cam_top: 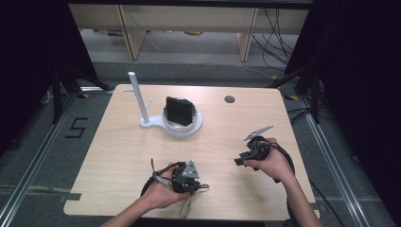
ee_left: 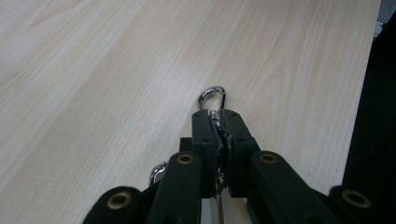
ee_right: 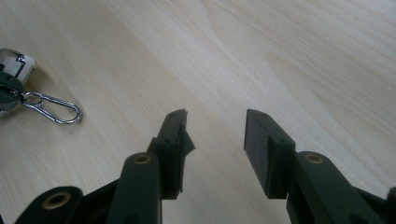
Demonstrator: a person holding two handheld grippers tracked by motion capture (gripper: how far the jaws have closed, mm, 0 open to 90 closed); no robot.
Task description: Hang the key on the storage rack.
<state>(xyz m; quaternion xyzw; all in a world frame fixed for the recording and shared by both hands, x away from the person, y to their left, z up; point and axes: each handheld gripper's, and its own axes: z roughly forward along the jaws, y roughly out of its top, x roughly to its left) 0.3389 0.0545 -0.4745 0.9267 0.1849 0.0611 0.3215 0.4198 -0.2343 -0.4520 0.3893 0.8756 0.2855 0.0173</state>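
Observation:
A silver carabiner clip (ee_left: 212,95) is pinched between the black jaws of my left gripper (ee_left: 217,116), and its rounded loop sticks out past the tips just above the wooden table (ee_left: 93,70). In the high view the left gripper (cam_top: 198,185) sits near the table's front edge, held in the person's left hand. The right gripper view has the same clip (ee_right: 53,110) at its left, just over the wood. My right gripper (ee_right: 215,116) stands open with nothing between its pads. In the high view it (cam_top: 239,161) hovers at the front right and points left.
A white stand (cam_top: 182,128) with a round base and a tall thin post (cam_top: 135,92) is at the table's back left. A black pouch-like object (cam_top: 178,111) rests upright in the base. A dark round cable hole (cam_top: 230,99) lies at the back right.

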